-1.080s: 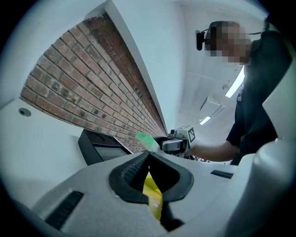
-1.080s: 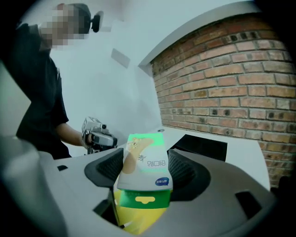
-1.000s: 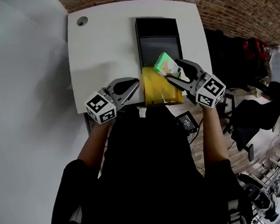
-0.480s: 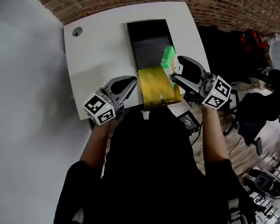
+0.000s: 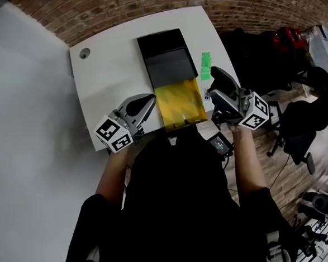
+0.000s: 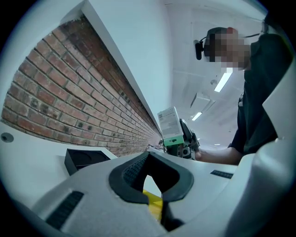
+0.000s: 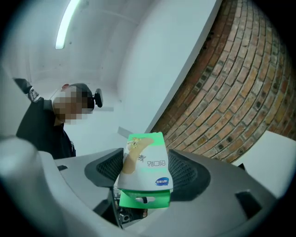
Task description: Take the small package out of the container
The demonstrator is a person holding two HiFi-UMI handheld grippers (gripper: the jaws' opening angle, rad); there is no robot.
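The small green and white package (image 5: 205,66) is clamped between the jaws of my right gripper (image 5: 211,84). It hangs above the white table (image 5: 112,75), just right of the black container (image 5: 167,57) and clear of the yellow container (image 5: 179,101). In the right gripper view the package (image 7: 145,171) stands upright between the pads (image 7: 185,171). The left gripper view shows the same package (image 6: 170,127) held up across from me. My left gripper (image 5: 148,102) rests by the yellow container's left edge, its tips (image 6: 149,155) together with nothing gripped.
A round cable hole (image 5: 84,53) sits in the table's far left corner. A brick wall (image 5: 144,3) runs behind the table. Office chairs (image 5: 299,135) stand on the wooden floor to the right, and a small dark device (image 5: 220,144) lies below the table's near edge.
My right gripper has carried the package up out of the yellow container and off to the right, past the container's edge. The left gripper stays by the container's left side.
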